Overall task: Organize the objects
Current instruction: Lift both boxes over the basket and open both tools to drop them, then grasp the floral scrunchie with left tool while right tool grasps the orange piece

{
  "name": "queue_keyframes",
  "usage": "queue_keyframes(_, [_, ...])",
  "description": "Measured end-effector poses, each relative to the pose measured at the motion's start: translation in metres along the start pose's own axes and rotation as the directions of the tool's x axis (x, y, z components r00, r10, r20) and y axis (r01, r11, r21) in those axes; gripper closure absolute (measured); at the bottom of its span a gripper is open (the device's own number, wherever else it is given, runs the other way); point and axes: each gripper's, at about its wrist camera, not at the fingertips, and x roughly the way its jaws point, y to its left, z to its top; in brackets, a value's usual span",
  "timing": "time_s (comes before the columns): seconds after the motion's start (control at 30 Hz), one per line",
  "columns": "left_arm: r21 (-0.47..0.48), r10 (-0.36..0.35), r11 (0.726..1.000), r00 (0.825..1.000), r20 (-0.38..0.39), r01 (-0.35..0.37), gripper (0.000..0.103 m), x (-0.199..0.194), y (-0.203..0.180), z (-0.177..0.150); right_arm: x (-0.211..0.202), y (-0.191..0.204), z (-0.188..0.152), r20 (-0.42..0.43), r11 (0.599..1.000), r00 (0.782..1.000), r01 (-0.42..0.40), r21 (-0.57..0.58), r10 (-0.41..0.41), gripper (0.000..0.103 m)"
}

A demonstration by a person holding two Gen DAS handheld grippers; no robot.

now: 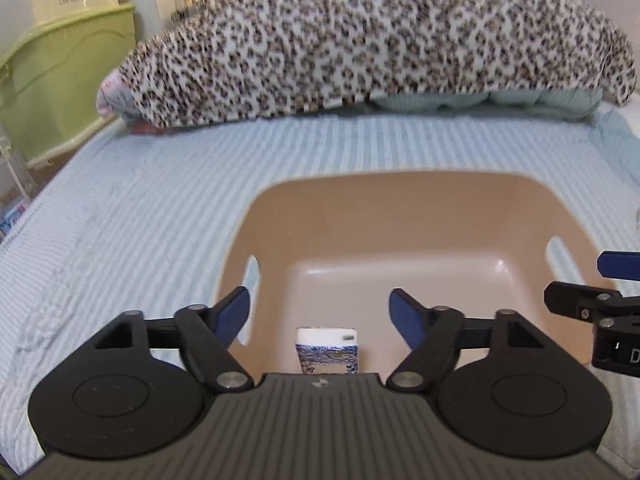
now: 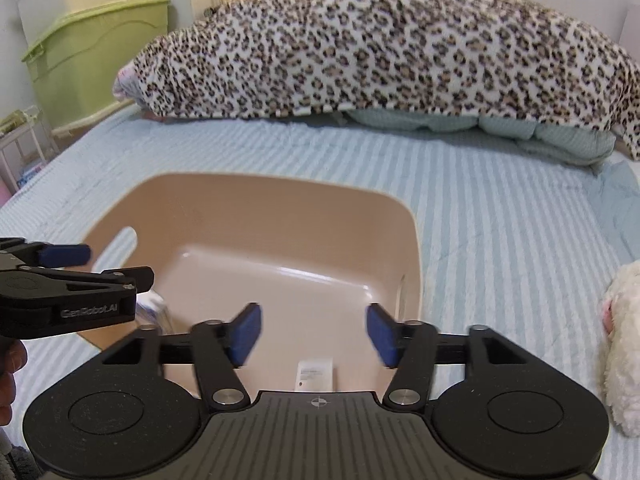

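Left wrist view: both grippers, left gripper [image 1: 320, 312] and right gripper [image 2: 314, 334], hover spread apart and empty over the beige basin [image 1: 384, 188]; a careless reach could knock the tissue pack [image 1: 326, 350]

Both wrist views close above the shared beige basin [image 1: 400, 208], facing the leopard blanket [image 2: 380, 48].

Your left gripper [image 1: 319, 312] and right gripper [image 2: 314, 334] are both black, with blue pads [image 2: 246, 334] on the jaws. The basin [image 1: 360, 208] under them is a plain beige-pink. Inside it you have a white packet printed in blue [image 1: 327, 350] and a white packet with small dark print [image 2: 315, 374]. The bed cover [image 2: 500, 208] is pale blue with fine white stripes. Across it lies a blanket in leopard print [image 2: 380, 48], brown and black spots on cream, over a pale mint quilt [image 2: 540, 134]. The storage box [image 2: 96, 56] is lime green; the plush toy [image 2: 624, 344] is cream-white with a touch of pink
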Motion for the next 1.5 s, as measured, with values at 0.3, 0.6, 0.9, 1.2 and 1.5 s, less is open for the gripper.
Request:
queue_keyframes(0.3, [-0.020, -0.027, 0.999, 1.000, 0.010, 0.027, 0.006, -0.041, 0.014, -0.013, -0.050, -0.003, -0.005, 0.062, 1.000, 0.998, 0.002, -0.004, -0.002, 0.000])
queue_keyframes(0.6, [-0.059, -0.028, 0.998, 0.997, -0.073, 0.023, 0.006, -0.043, 0.026, -0.043, -0.054, -0.022, -0.031, -0.006, 0.999, 1.000, 0.017, 0.041, -0.017, 0.000])
queue_keyframes(0.9, [-0.032, -0.002, 0.999, 0.981, -0.193, -0.004, 0.006, -0.002, 0.022, -0.076, -0.022, -0.039, -0.065, -0.140, 0.995, 0.988, 0.075, 0.071, -0.065, 0.000])
queue_keyframes(1.2, [0.003, -0.012, 1.000, 0.972, -0.234, 0.013, 0.006, 0.038, 0.018, -0.091, 0.018, -0.043, -0.091, -0.251, 0.991, 0.962, 0.129, 0.048, -0.113, 0.000])
queue_keyframes(1.5, [0.051, -0.086, 0.994, 0.972, -0.219, 0.099, 0.025, 0.058, 0.012, -0.096, 0.036, -0.041, -0.106, -0.259, 0.990, 0.959, 0.135, 0.041, -0.120, 0.006])
